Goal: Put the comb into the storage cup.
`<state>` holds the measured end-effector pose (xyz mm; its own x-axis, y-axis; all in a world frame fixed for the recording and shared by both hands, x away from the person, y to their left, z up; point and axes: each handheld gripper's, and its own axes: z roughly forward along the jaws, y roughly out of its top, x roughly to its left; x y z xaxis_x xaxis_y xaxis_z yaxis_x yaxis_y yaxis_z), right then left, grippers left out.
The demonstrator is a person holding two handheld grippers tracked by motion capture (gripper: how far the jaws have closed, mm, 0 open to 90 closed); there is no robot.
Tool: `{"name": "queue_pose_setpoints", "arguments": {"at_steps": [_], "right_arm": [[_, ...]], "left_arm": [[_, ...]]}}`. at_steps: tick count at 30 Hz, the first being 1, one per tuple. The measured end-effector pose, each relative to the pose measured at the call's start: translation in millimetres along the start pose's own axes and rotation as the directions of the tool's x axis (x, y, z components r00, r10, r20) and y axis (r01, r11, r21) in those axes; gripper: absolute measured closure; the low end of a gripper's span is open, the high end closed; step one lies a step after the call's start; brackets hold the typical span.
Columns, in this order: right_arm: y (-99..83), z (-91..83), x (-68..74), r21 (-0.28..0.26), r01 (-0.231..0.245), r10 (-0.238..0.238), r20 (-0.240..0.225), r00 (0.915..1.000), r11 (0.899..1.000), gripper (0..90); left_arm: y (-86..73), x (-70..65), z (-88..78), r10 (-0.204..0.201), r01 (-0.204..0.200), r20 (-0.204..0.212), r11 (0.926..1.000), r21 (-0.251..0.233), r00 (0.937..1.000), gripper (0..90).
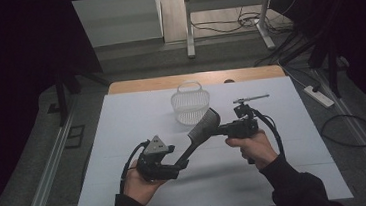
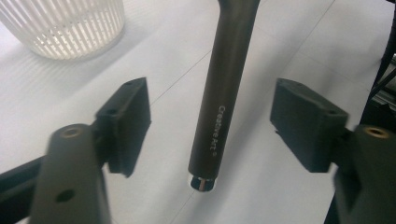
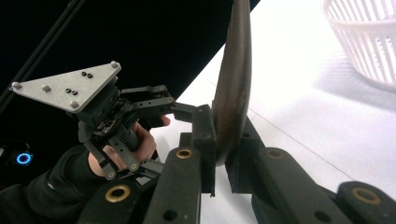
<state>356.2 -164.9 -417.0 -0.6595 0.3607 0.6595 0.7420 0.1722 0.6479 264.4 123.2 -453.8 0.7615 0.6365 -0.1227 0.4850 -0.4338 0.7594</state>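
Handover step, judged near done: a dark spatula hangs in the air over the white table, in front of the white basket. Right gripper clamps its broad blade; left gripper stands spread — handle between the pads, untouched. Next: left hand withdraws clear — right carries toward the basket, probably.
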Motion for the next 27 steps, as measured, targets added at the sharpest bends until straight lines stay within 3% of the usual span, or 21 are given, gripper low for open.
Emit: {"name": "queue_pose_setpoints", "arguments": {"at_steps": [6, 12, 19, 24, 27], "right_arm": [[0.8, -2.7, 2.1, -0.012, 0.018, -0.018, 0.022, 0.9996, 1.0, 83.5], [2.0, -5.0, 5.2, -0.02, 0.04, -0.039, 0.045, 0.9982, 0.999, 83.5], [4.3, -9.4, 9.6, -0.024, 0.083, -0.081, 0.089, 0.9928, 0.996, 83.5], [4.9, -11.2, 11.2, -0.023, 0.097, -0.094, 0.105, 0.99, 0.995, 83.5], [5.7, -12.7, 11.7, -0.027, 0.104, -0.1, 0.113, 0.9885, 0.994, 83.5]], "left_arm": [[-0.9, 4.8, -4.8, -0.034, 0.034, 0.002, 0.9994, -0.005, 0.9994, 16.0], [-3.4, 11.4, -7.9, -0.061, 0.06, 0.023, 0.9979, 0.024, 0.9979, 6.3], [-7.4, 15.3, -10.8, -0.046, 0.045, 0.02, 0.9987, 0.023, 0.9987, 0.6], [-10.5, 16.7, -10.4, -0.008, 0.007, 0.017, 0.9992, 0.039, 0.9998, 0.5], [-12.8, 18.9, -11.1, -0.02, 0.019, 0.032, 0.9988, 0.046, 0.9993, 0.0]]}}
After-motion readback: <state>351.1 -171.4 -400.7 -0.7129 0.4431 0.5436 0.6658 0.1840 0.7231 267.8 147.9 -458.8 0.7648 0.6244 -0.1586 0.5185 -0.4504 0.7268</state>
